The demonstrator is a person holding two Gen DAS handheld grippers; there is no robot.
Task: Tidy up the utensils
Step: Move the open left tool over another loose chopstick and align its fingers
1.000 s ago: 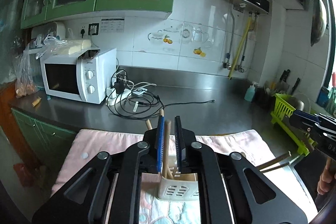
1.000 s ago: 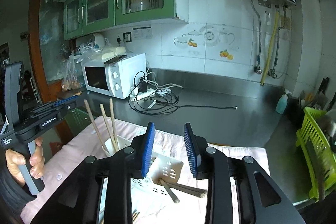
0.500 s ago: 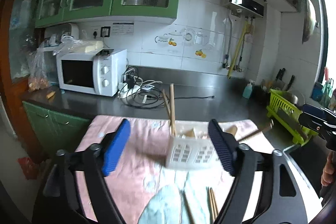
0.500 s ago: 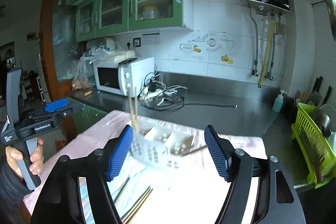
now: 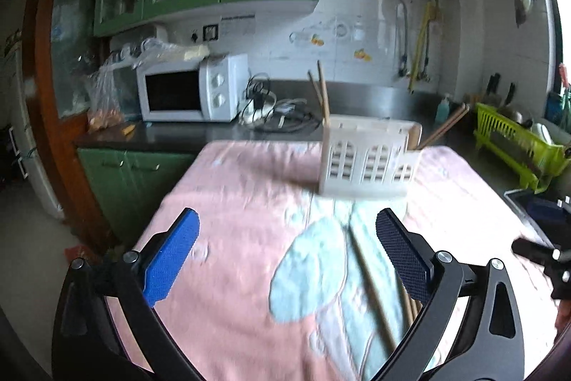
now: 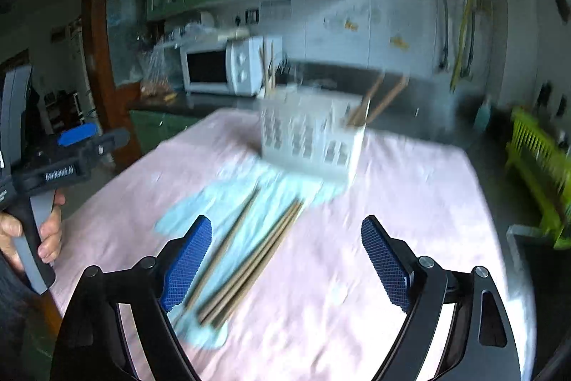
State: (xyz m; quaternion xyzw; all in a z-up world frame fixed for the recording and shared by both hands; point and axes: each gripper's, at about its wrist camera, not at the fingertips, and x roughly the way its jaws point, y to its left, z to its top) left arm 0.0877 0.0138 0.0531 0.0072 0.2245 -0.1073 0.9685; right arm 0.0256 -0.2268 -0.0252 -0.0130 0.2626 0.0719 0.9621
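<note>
A white slotted utensil holder [image 5: 367,159] stands on the pink cloth [image 5: 242,202], with wooden chopsticks [image 5: 321,95] upright in its left compartment and others leaning out at its right; it also shows in the right wrist view [image 6: 310,141]. Several loose wooden chopsticks [image 6: 249,249] lie on the cloth's light blue patch, in front of the holder. My left gripper [image 5: 285,256] is open and empty, held back from the holder. My right gripper [image 6: 285,259] is open and empty above the loose chopsticks [image 5: 371,284].
A white microwave [image 5: 189,91] and a tangle of cables [image 5: 278,113] sit on the steel counter behind the cloth. A green dish rack [image 5: 517,145] stands at the right. The left gripper's body [image 6: 53,166] shows at the left of the right wrist view.
My left gripper let go of a chopstick in the holder and opened wide. Both grippers opened and pulled back from the holder toward the near end of the cloth.
</note>
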